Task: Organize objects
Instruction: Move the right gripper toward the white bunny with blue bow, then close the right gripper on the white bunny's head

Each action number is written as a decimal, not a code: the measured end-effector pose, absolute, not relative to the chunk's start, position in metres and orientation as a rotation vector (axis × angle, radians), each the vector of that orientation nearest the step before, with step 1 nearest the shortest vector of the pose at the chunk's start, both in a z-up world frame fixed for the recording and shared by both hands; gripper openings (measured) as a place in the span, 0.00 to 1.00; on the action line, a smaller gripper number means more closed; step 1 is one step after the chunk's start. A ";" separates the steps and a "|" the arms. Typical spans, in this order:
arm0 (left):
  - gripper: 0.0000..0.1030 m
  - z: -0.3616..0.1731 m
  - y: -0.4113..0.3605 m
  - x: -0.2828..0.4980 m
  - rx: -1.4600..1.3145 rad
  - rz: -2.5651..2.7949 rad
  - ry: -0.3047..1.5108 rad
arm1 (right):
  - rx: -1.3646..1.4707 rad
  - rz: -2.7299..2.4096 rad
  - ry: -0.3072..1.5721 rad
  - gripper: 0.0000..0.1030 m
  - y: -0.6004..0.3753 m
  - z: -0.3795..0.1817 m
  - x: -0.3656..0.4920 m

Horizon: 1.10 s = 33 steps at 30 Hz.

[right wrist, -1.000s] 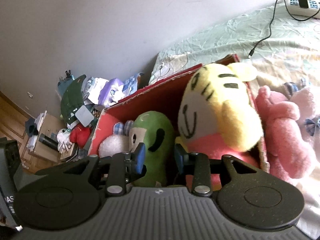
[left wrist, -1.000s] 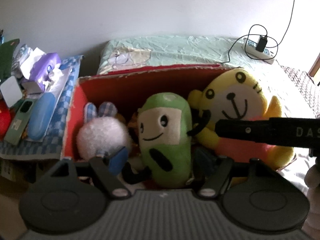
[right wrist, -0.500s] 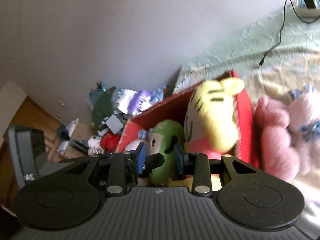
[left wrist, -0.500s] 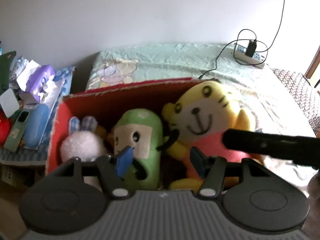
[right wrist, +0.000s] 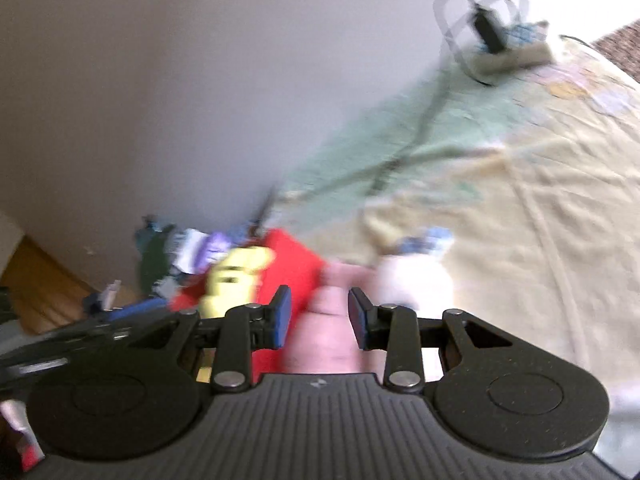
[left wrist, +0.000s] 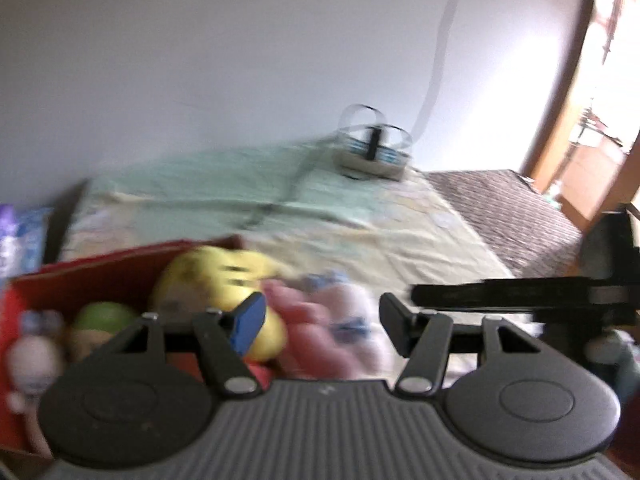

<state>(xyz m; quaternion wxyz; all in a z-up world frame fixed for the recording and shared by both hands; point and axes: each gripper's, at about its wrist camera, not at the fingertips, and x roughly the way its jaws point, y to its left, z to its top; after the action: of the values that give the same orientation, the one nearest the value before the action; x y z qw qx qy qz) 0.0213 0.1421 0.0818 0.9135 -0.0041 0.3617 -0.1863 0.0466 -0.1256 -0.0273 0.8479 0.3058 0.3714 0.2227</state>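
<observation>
We count one red box [left wrist: 100, 266] holding three plush toys: one yellow [left wrist: 212, 276], one green [left wrist: 105, 315], one white [left wrist: 30, 360]. Two more plush toys lie on the bed, one pink [right wrist: 330, 320] and one pale [right wrist: 416, 282], plus one power strip [left wrist: 372, 160].

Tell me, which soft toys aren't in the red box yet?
The pink toy and the white one beside it lie on the bed; the yellow and green sit inside the box.

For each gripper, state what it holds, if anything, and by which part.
Neither holds anything. The left gripper and right gripper both stand open, empty, aimed at the pink plush lying on the bed.
</observation>
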 end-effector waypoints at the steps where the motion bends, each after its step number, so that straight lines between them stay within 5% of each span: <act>1: 0.59 0.077 0.131 0.022 -0.002 -0.400 0.759 | 0.636 0.455 0.800 0.34 -0.130 -0.035 0.049; 20: 0.59 -0.004 0.062 0.045 -0.005 -0.392 1.004 | 0.713 0.630 1.013 0.53 -0.125 -0.128 0.114; 22: 0.60 -0.008 0.061 0.048 0.003 -0.383 1.013 | 0.765 0.667 1.027 0.35 -0.125 -0.133 0.115; 25: 0.60 -0.011 0.057 0.048 0.023 -0.381 1.027 | 0.783 0.672 1.023 0.28 -0.131 -0.130 0.109; 33: 0.67 -0.019 0.037 0.052 0.043 -0.454 1.032 | 0.774 0.652 1.003 0.24 -0.176 -0.118 0.070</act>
<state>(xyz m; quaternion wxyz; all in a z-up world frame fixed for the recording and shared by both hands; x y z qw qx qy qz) 0.0519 0.0368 -0.0186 0.8450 0.0203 0.4892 -0.2150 0.0704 -0.1755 -0.1184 0.7570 0.3550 0.4599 0.2991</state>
